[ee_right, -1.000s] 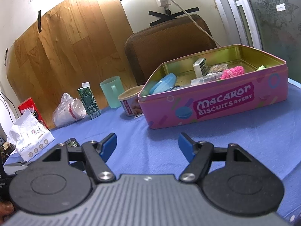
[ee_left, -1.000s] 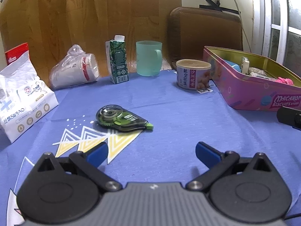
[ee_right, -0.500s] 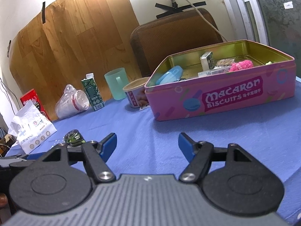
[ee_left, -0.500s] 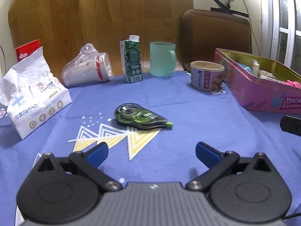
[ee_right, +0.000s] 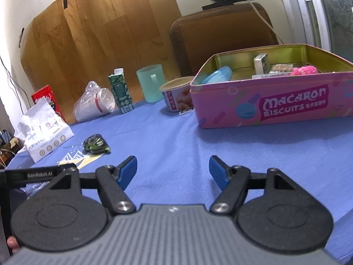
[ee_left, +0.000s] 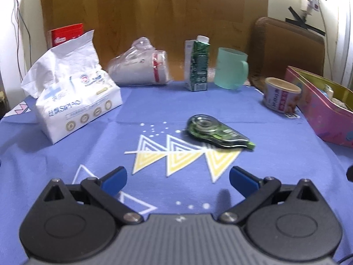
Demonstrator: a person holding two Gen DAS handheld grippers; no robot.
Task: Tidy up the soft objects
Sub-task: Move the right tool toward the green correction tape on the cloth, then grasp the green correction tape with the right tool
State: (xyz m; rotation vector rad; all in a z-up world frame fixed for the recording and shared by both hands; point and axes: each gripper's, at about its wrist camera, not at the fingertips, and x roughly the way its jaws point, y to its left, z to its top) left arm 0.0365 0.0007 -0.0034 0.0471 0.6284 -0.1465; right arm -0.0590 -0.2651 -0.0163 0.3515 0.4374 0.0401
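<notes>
The cloth (ee_left: 275, 154) is blue, with white dots and white-and-yellow striped triangles at its middle. On it lies a green-and-black tape dispenser (ee_left: 217, 133). At ten o'clock sits a white tissue pack (ee_left: 72, 101) with gold roundels; at twelve, a dark green carton (ee_left: 197, 66) and a mint mug (ee_left: 230, 70). The tin (ee_right: 275, 101) is pink outside, gold inside, lettered white.

On the tablecloth (ee_left: 275, 154), a correction tape dispenser (ee_left: 217, 133) lies near the middle, with a tissue pack (ee_left: 72, 101) to its left and an open biscuit tin (ee_right: 275, 101) to its right. Along the back edge, from left to right, stand a bagged stack of cups (ee_left: 141, 68), a drink carton (ee_left: 197, 64), a mug (ee_left: 231, 71) and a small tub (ee_left: 281, 98) just beside the tin. Small items lie inside the tin.
</notes>
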